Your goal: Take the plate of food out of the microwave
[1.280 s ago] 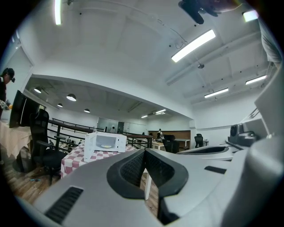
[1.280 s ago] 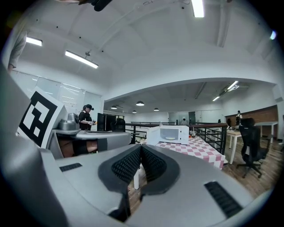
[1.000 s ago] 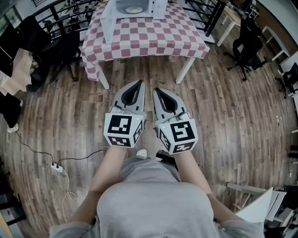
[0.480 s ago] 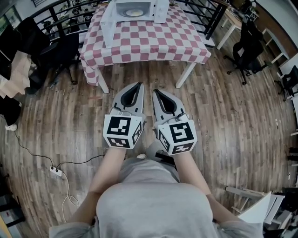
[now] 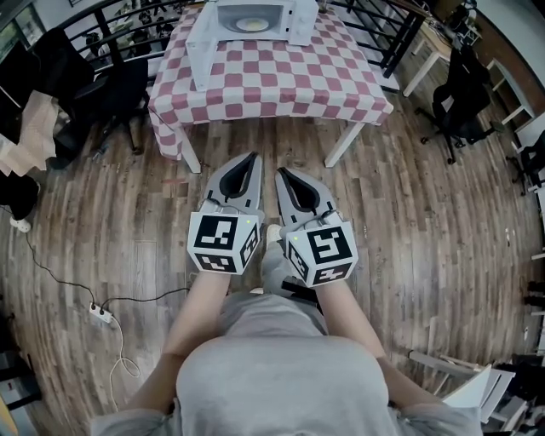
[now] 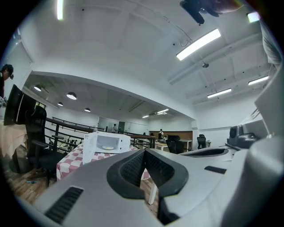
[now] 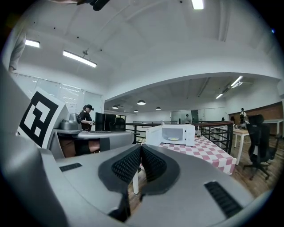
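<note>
Holding Both Tongs Shut, Short of the Table

**1. Layout, head view, left to right.** A power strip (image 5: pixel 100 312) lies on the wood floor (image 5: pixel 426 221). My left tongs (image 5: pixel 253 158) and right tongs (image 5: pixel 279 172) sit side by side. Their tips point toward the checked table (image 5: pixel 264 81) and are well apart from it.

**2. Jaw state.** In the left gripper view, the ribbed pads of my left tongs (image 6: pixel 144 151) are pressed together with nothing between them. In the right gripper view, my right tongs (image 7: pixel 141 146) read the same: pads meeting, empty.

**3. Task item.** The plate (image 5: pixel 251 25) lies flat inside the microwave (image 5: pixel 300 21), which stands at the far edge of the table. The microwave's long axis runs left to right across the head view, and its open cavity faces me. Its door (image 5: pixel 200 47) is swung out at the left. The plate is round, so it has no long axis, and pale food sits on it.

**4. View differences.**
- Only the head view shows the floor and the power strip.
- The left gripper view shows the microwave (image 6: pixel 123 142) and the plate (image 6: pixel 108 147) to the left of my jaws.
- The right gripper view shows them to the right of my jaws: microwave (image 7: pixel 188 134), plate (image 7: pixel 174 139). It alone shows a person (image 7: pixel 84 117) standing at the left.

**5. Markings.** The only markings I can make out are the black-and-white squares on each marker cube (image 5: pixel 223 243). I cannot read any print on the microwave.
</note>
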Tool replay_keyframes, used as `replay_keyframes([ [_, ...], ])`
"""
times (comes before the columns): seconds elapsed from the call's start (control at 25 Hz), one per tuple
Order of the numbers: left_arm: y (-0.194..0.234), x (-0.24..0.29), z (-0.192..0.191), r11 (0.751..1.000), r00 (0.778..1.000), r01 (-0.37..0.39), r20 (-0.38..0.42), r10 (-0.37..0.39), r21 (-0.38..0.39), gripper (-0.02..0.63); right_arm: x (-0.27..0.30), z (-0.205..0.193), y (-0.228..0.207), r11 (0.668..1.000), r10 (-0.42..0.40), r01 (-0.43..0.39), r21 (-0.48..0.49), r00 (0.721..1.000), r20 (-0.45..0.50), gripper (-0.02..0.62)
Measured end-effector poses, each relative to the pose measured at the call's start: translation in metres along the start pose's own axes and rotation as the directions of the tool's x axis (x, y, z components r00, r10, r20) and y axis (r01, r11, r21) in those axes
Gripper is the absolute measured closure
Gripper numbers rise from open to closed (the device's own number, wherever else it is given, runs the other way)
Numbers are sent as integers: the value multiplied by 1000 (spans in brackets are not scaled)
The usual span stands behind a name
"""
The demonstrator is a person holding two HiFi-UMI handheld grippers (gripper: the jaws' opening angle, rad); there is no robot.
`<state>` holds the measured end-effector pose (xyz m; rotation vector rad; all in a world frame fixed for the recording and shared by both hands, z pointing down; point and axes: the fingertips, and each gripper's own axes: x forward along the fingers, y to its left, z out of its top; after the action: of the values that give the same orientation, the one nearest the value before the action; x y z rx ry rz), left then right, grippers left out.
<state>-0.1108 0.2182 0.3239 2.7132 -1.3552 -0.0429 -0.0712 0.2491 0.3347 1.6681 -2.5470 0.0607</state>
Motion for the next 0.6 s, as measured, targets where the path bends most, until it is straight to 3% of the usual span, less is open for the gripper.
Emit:
replay_keyframes([
  [0.6, 29, 80, -2, 1000, 1000, -24, -12, 24, -3, 603, 70, 6, -58, 1000, 25, -25, 9, 1000, 9, 571],
])
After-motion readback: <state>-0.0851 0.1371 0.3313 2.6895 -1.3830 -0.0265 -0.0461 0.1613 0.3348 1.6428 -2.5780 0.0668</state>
